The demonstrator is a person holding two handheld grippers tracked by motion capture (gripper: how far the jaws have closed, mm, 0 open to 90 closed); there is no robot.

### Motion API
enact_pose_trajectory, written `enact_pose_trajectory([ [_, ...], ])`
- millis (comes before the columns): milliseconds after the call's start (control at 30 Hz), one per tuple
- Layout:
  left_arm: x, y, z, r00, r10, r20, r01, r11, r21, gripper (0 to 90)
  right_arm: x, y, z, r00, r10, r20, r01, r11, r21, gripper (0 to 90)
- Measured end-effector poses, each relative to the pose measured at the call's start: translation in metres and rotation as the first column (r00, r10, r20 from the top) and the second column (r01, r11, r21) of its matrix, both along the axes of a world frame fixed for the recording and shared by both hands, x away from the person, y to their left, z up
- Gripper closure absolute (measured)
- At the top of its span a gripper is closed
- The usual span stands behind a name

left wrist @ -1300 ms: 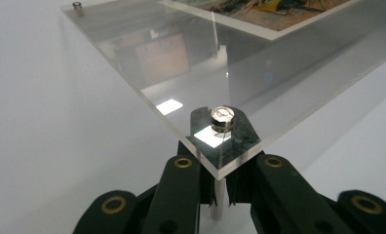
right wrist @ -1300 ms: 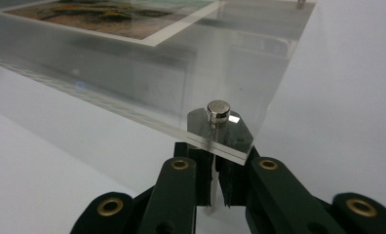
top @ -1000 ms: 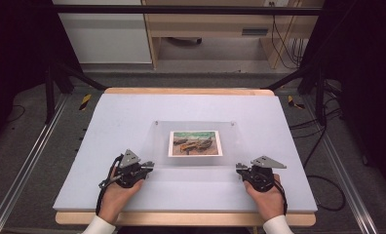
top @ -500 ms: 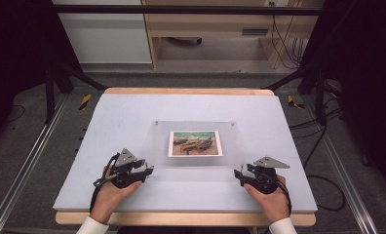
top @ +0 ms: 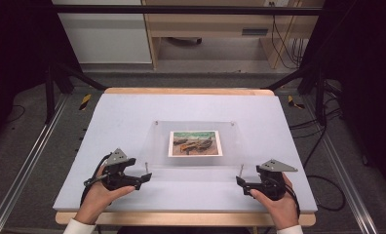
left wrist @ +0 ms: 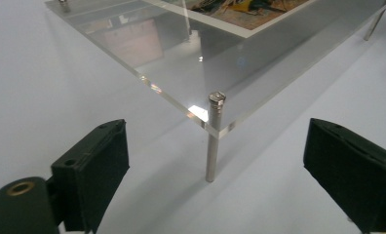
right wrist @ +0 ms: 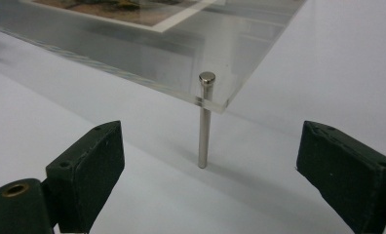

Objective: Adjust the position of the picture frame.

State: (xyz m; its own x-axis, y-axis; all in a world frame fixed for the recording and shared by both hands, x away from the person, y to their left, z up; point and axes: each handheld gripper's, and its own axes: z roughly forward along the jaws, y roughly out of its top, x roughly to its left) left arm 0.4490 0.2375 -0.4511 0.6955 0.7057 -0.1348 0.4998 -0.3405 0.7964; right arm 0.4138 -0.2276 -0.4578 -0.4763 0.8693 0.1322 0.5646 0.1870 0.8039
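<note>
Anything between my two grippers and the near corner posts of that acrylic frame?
Nothing visible. The left gripper has its post straight ahead between open jaws; likewise the right gripper and its post. Only bare table lies between.

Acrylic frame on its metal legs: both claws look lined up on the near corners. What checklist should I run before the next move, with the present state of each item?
1. Left claw open wide enough to take the near-left leg: ok, jaws stand well apart on either side of it.
2. Right claw open around the near-right leg: ok, leg sits between the jaws, untouched.
3. Both legs upright, feet on the table: ok.
4. Acrylic panel level on its legs: ok for the near corners; far corners cannot tell.
5. Picture lying flat in the panel: ok.
6. Legs screwed tight to the panel: cannot tell.
</note>
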Motion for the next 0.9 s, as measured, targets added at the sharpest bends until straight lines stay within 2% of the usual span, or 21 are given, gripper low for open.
enact_pose_trajectory([
  [67, -0.001, 0.000, 0.001, 1.0000, -0.008, 0.005, 0.008, 1.0000, 0.004, 7.3, -0.001, -0.001, 0.002, 0.9998, 0.012, 0.014, -0.012, 1.000, 0.002, 11.3],
  [100, -0.001, 0.000, 0.002, 0.9999, -0.008, 0.006, 0.008, 1.0000, -0.002, 6.9, -0.003, -0.001, 0.005, 0.9992, 0.018, 0.035, -0.018, 1.000, 0.006, 11.4],
  [167, -0.001, 0.000, 0.004, 0.9999, -0.011, 0.006, 0.011, 0.9997, -0.022, 6.3, -0.004, -0.001, 0.006, 0.9990, 0.017, 0.040, -0.017, 1.000, 0.008, 11.5],
  [200, -0.003, 0.001, 0.006, 0.9998, -0.013, 0.013, 0.014, 0.9991, -0.040, 5.9, -0.005, -0.002, 0.009, 0.9982, 0.015, 0.058, -0.016, 1.000, 0.009, 11.5],
  [233, -0.003, 0.001, 0.006, 0.9998, -0.013, 0.013, 0.014, 0.9991, -0.040, 5.9, -0.005, -0.002, 0.009, 0.9982, 0.015, 0.058, -0.016, 1.000, 0.009, 11.5],
  [267, -0.005, 0.000, 0.011, 0.9992, -0.017, 0.036, 0.018, 0.9989, -0.043, 5.9, -0.006, -0.003, 0.013, 0.9971, 0.006, 0.076, -0.008, 1.000, 0.024, 12.0],
  [500, -0.007, -0.001, 0.018, 0.9982, -0.014, 0.058, 0.018, 0.9974, -0.070, 6.0, -0.008, -0.004, 0.020, 0.9932, -0.019, 0.115, 0.015, 0.999, 0.033, 12.8],
  [667, -0.007, -0.003, 0.021, 0.9987, -0.004, 0.050, 0.007, 0.9979, -0.064, 6.9, -0.008, -0.002, 0.024, 0.9899, -0.053, 0.132, 0.049, 0.998, 0.030, 13.2],
  [800, -0.006, -0.004, 0.023, 0.9990, -0.006, 0.044, 0.008, 0.9985, -0.055, 7.5, -0.007, -0.001, 0.026, 0.9898, -0.056, 0.130, 0.053, 0.998, 0.032, 13.5],
  [900, -0.003, -0.006, 0.026, 0.9992, -0.010, 0.039, 0.012, 0.9987, -0.051, 7.7, -0.004, 0.001, 0.031, 0.9893, -0.053, 0.136, 0.051, 0.999, 0.016, 14.1],
])
